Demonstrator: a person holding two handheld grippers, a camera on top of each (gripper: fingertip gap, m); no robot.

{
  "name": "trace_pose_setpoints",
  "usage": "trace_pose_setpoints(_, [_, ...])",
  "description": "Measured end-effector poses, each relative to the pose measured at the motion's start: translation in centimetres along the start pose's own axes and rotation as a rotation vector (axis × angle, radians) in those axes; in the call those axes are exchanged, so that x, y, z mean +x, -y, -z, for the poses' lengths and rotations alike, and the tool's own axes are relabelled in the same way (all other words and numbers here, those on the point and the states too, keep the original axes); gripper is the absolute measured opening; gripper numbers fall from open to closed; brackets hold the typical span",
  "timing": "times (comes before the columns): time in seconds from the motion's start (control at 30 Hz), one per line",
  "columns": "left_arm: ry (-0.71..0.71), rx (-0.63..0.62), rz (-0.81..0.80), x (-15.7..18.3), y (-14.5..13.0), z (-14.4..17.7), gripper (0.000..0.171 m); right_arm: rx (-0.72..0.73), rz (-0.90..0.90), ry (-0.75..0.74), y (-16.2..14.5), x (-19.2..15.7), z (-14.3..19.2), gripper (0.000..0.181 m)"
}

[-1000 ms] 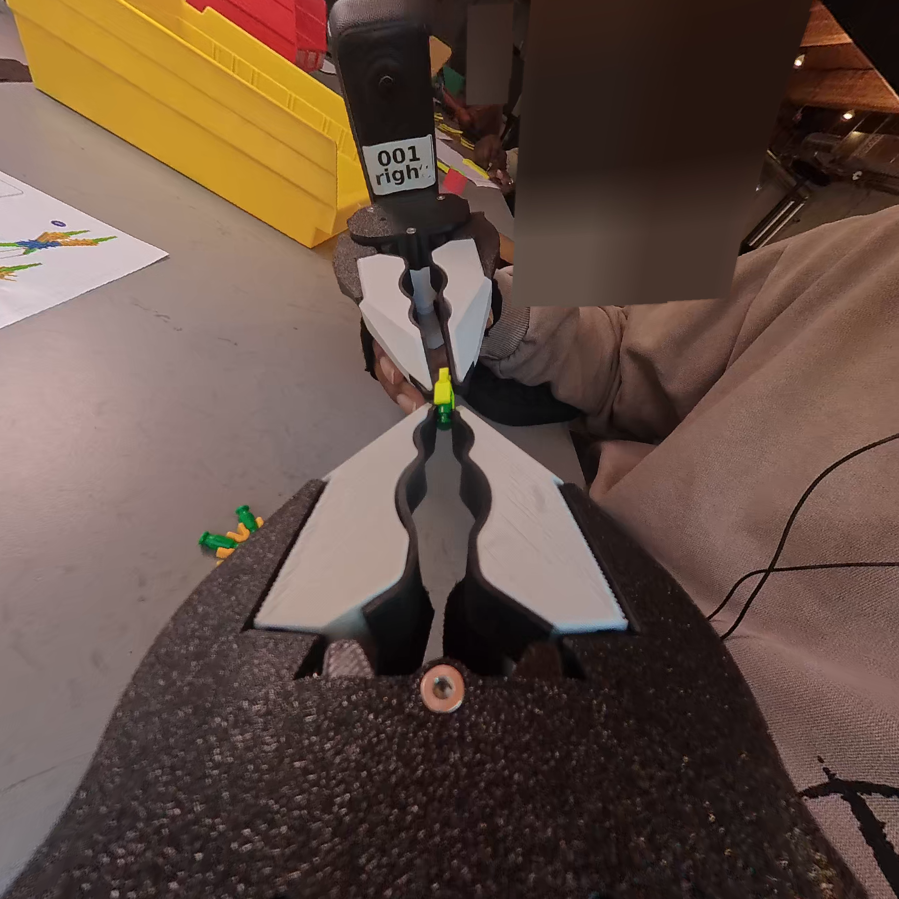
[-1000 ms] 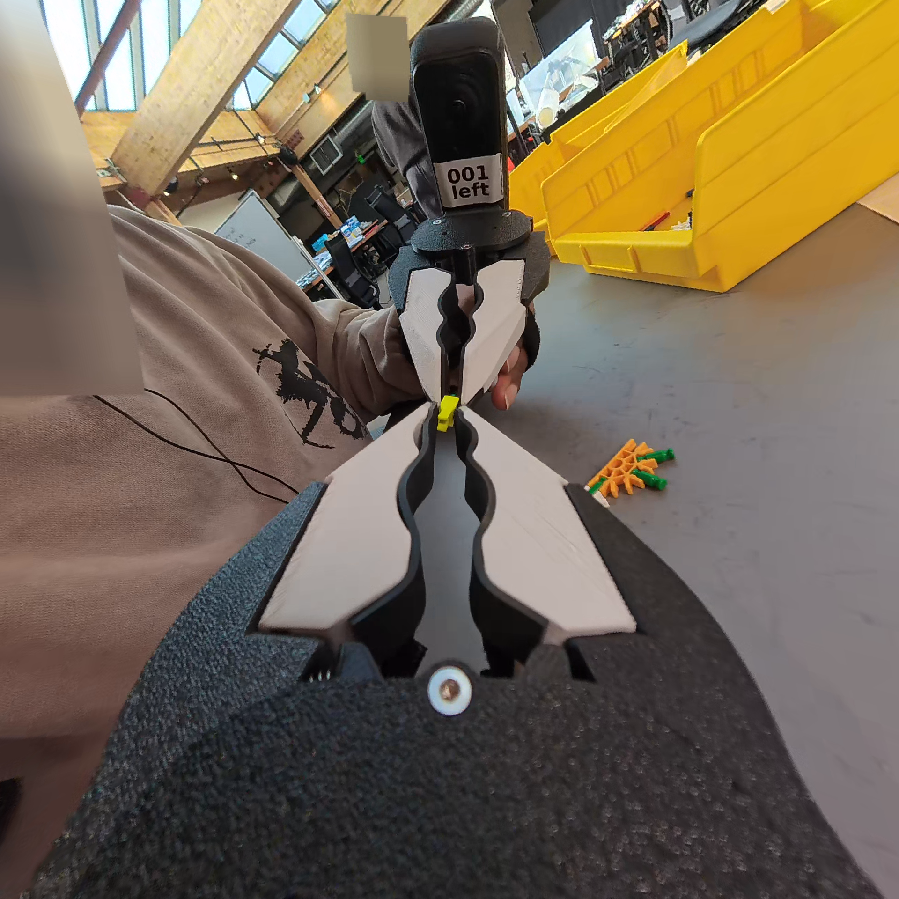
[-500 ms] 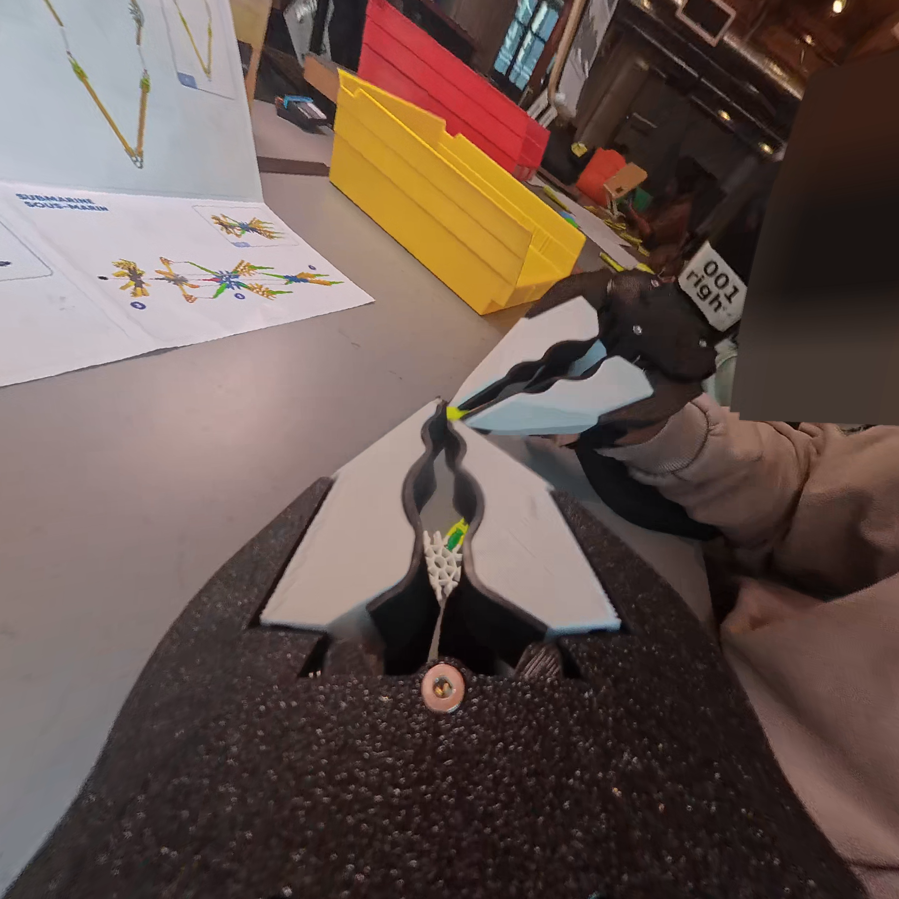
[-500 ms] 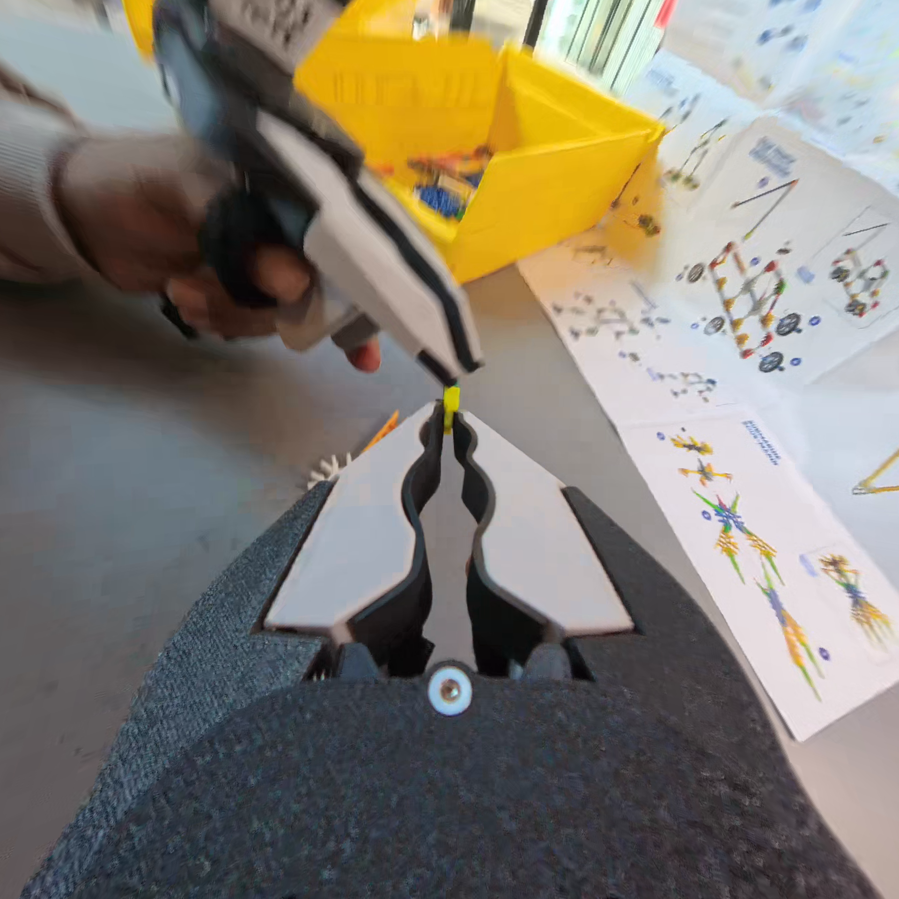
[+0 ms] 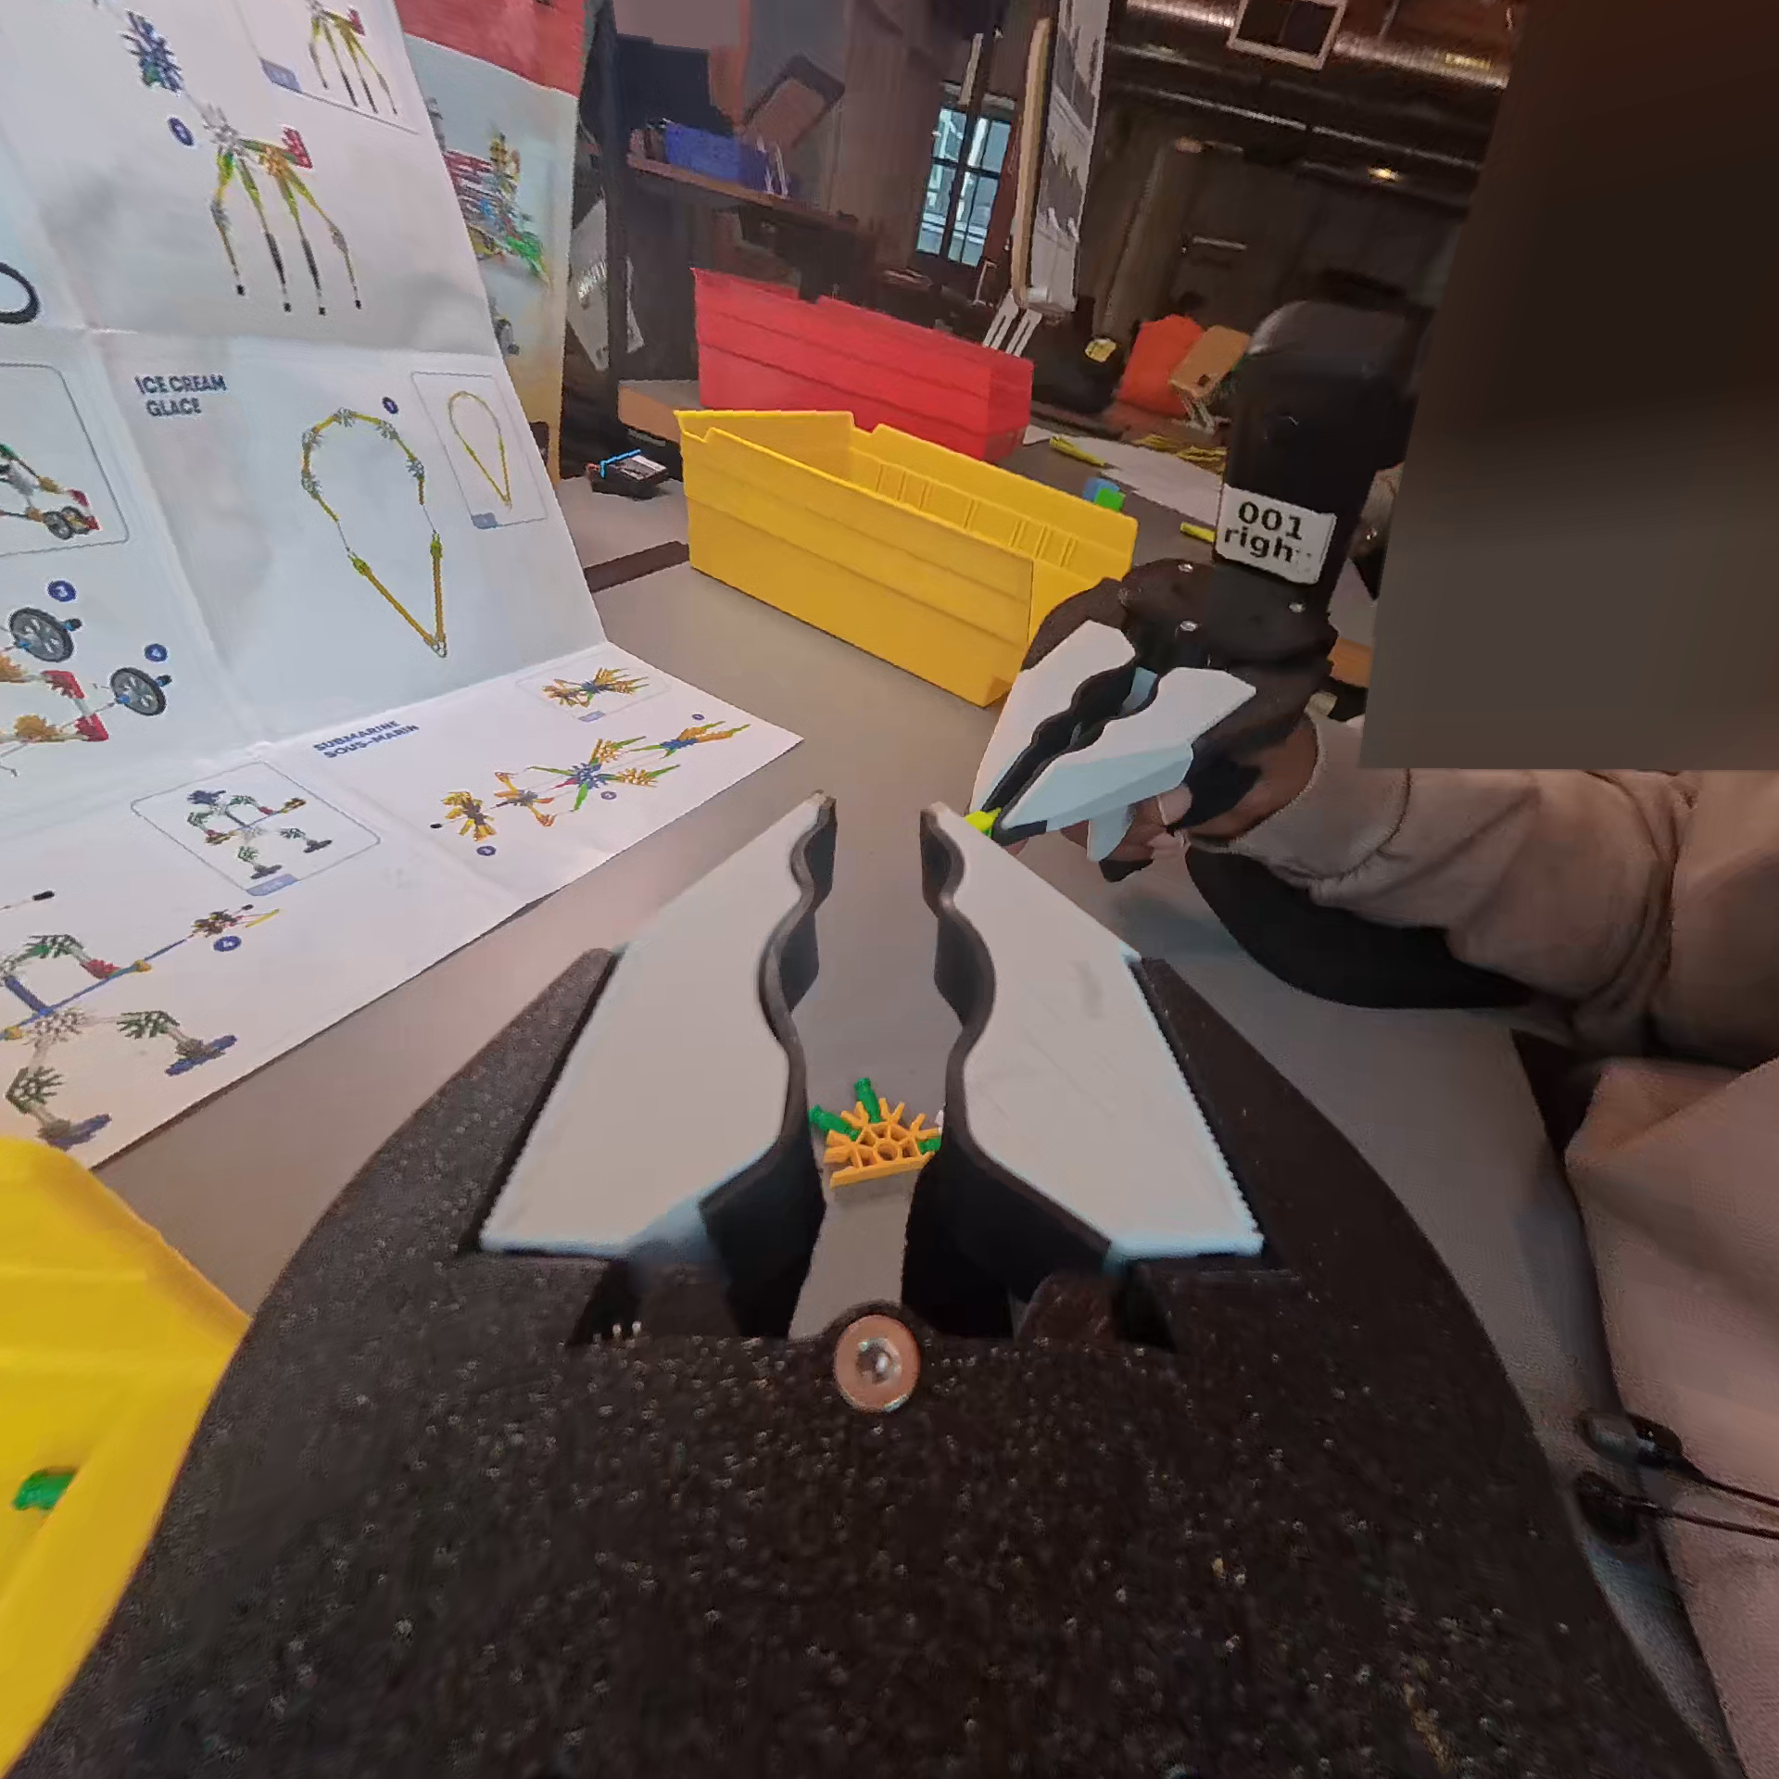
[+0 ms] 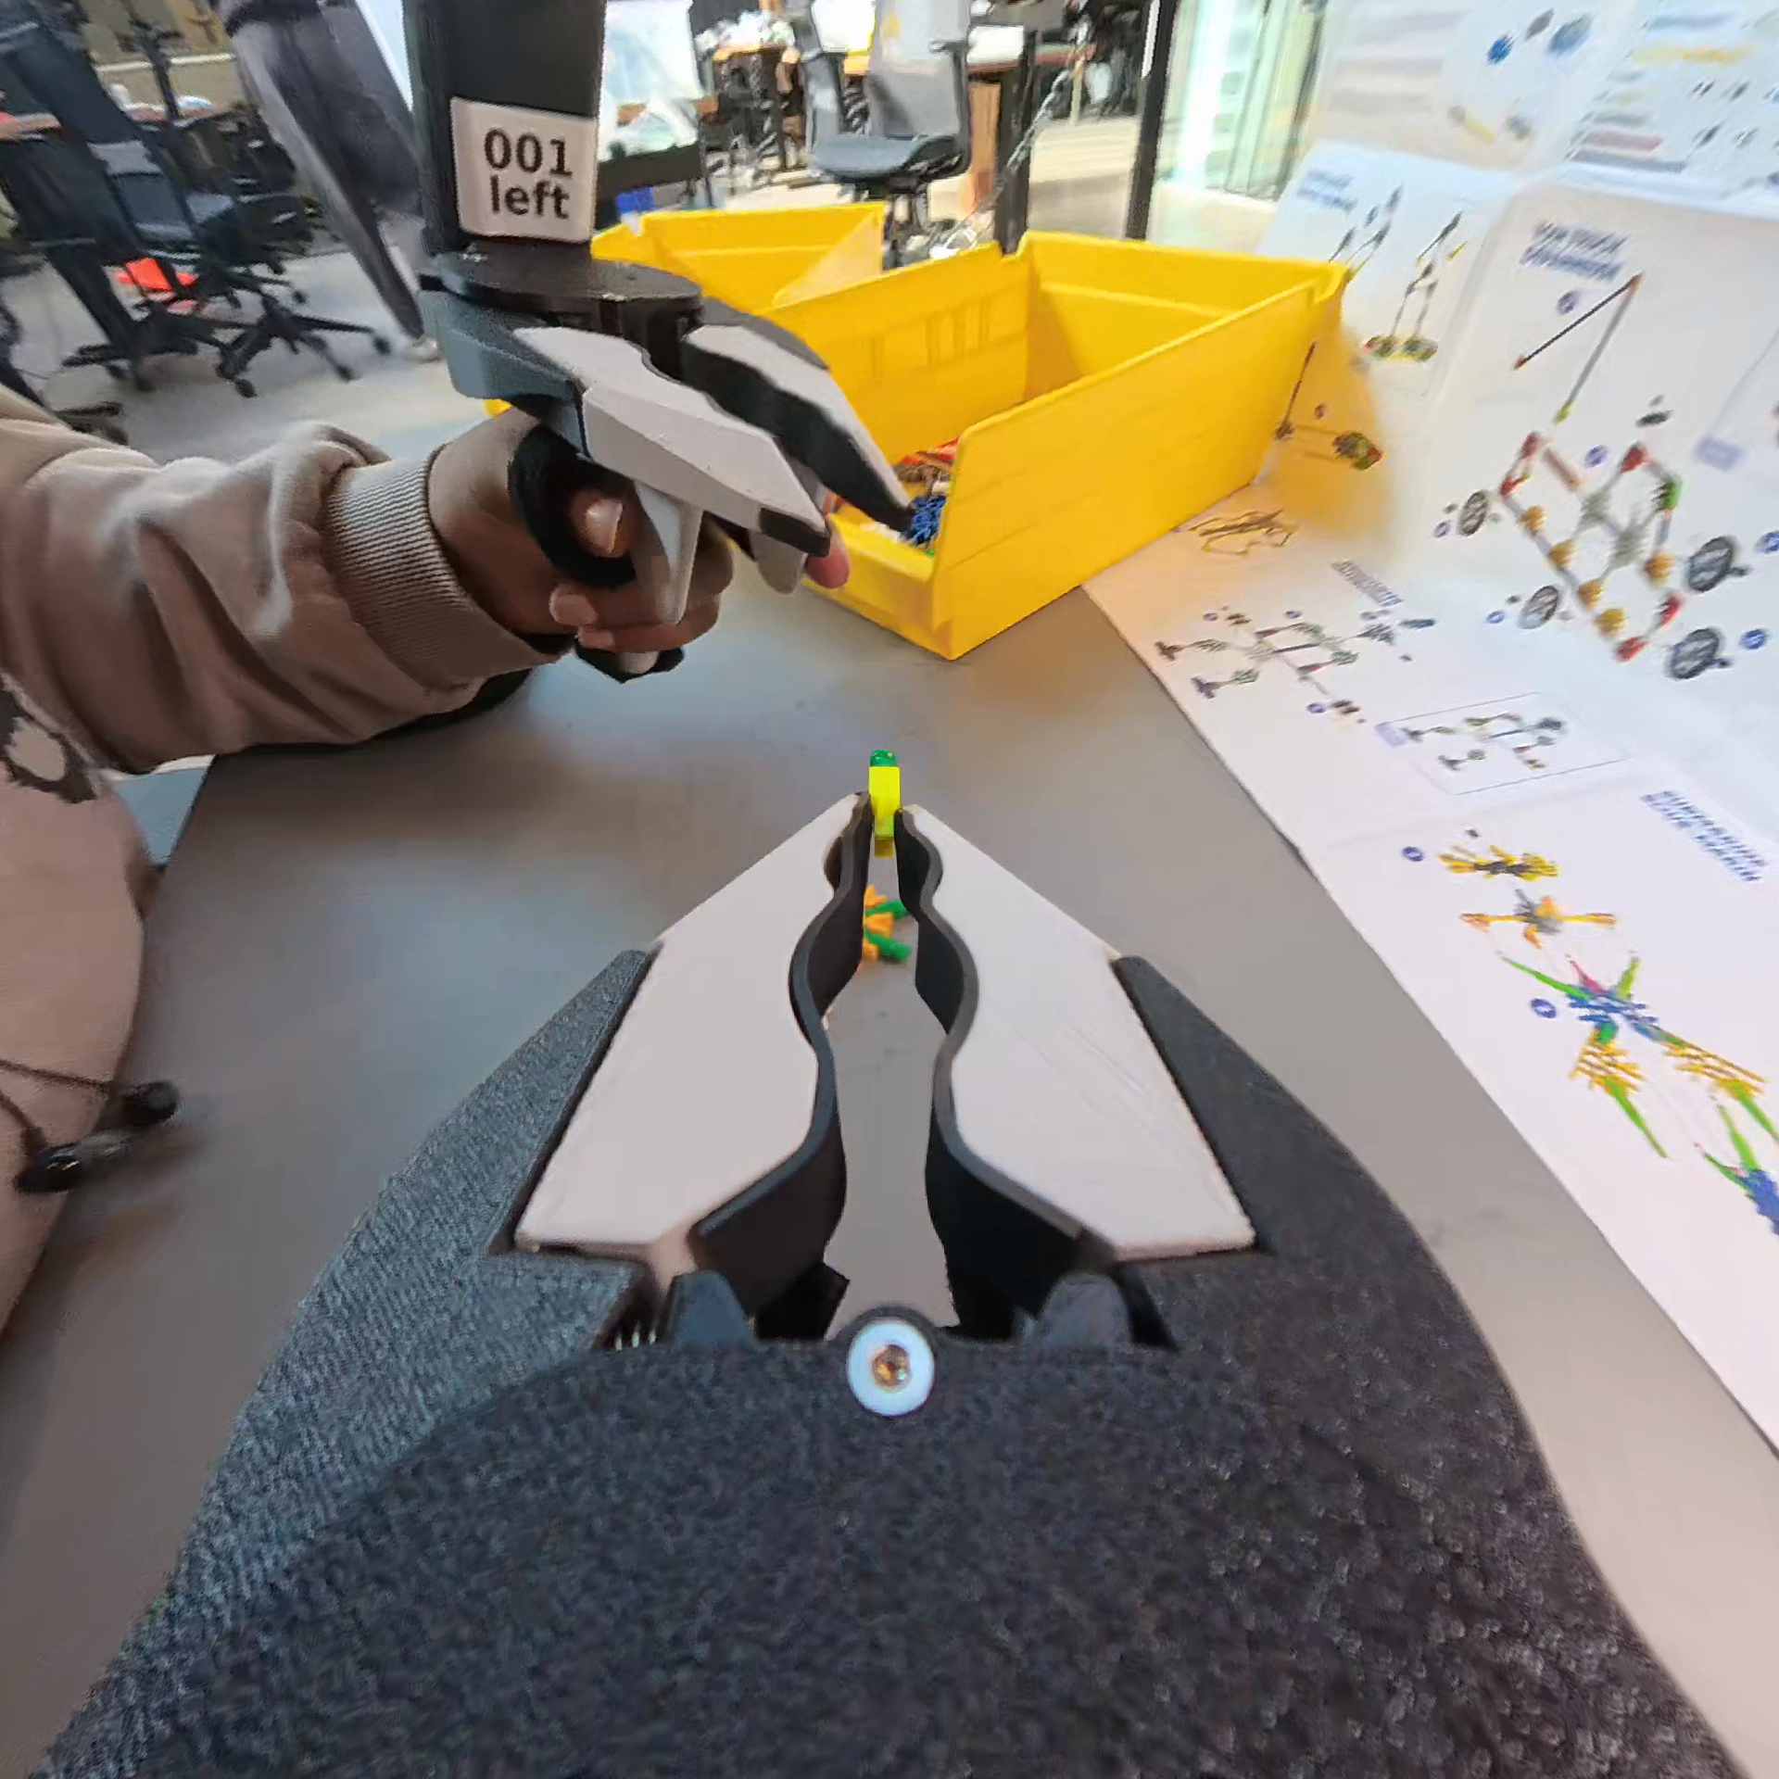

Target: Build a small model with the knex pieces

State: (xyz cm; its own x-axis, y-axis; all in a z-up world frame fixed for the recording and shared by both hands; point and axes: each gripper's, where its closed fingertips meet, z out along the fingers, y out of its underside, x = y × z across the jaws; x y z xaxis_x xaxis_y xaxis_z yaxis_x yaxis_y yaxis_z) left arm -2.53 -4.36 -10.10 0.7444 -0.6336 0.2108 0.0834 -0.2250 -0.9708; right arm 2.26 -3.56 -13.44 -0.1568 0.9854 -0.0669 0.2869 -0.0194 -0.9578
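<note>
The left gripper (image 5: 874, 818) is now opening up, with a clear gap between its two fingers, and it is holding nothing; a moment ago both grippers were pinching the same little yellow-green piece (image 6: 883, 794) together, tip to tip. The right gripper (image 6: 878, 820) is keeping that piece squeezed at its very tips, with the piece sticking up toward 12 o'clock, so the piece is now staying with the right side alone. The two grippers are sitting apart now: in the right wrist view the left gripper is hanging up at 10 o'clock, near the yellow bin (image 6: 1107, 424). An orange and green clump (image 5: 876, 1136) is lying on the grey table (image 5: 674, 895) under the open left fingers, not touched by them. The paper sheet with pictures (image 6: 1502, 847) is lying at 3 o'clock of the right gripper, and the bin is sitting at 1 o'clock. A sleeve (image 6: 221, 587) is resting at 9 o'clock. The table between them is giving room to move toward 12 o'clock.
</note>
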Motion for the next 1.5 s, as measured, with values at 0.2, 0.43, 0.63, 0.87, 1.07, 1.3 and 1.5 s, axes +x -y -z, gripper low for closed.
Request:
trace_pose_setpoints(0.2, [-0.165,-0.254,0.004,3.1,-5.0,-1.5,0.000,-0.274,-0.171,0.345,-3.0,-3.8,1.5,0.003])
trace_pose_setpoints(0.43, [-0.401,-0.444,0.086,8.3,-9.1,-2.2,0.011,-0.405,-0.263,0.515,-2.9,-6.7,1.5,0.003])
trace_pose_setpoints(0.63, [-0.460,-0.414,0.187,8.5,-8.2,-1.7,0.006,-0.335,-0.367,0.545,-2.1,-6.7,1.5,0.002])
trace_pose_setpoints(0.87, [-0.524,-0.488,0.235,9.7,-9.7,-1.6,0.007,-0.379,-0.498,0.566,-4.1,-7.1,1.6,0.002])
trace_pose_setpoints(1.07, [-0.428,-0.586,0.168,9.3,-11.9,-2.4,0.025,-0.507,-0.490,0.500,-7.5,-7.2,1.6,0.002])
trace_pose_setpoints(1.3, [-0.335,-0.659,0.054,9.7,-13.8,-3.6,0.013,-0.594,-0.400,0.470,-9.1,-7.6,1.1,0.003])
trace_pose_setpoints(1.5, [-0.302,-0.676,0.009,9.5,-14.0,-3.3,0.012,-0.637,-0.366,0.470,-9.4,-7.5,1.0,0.004])
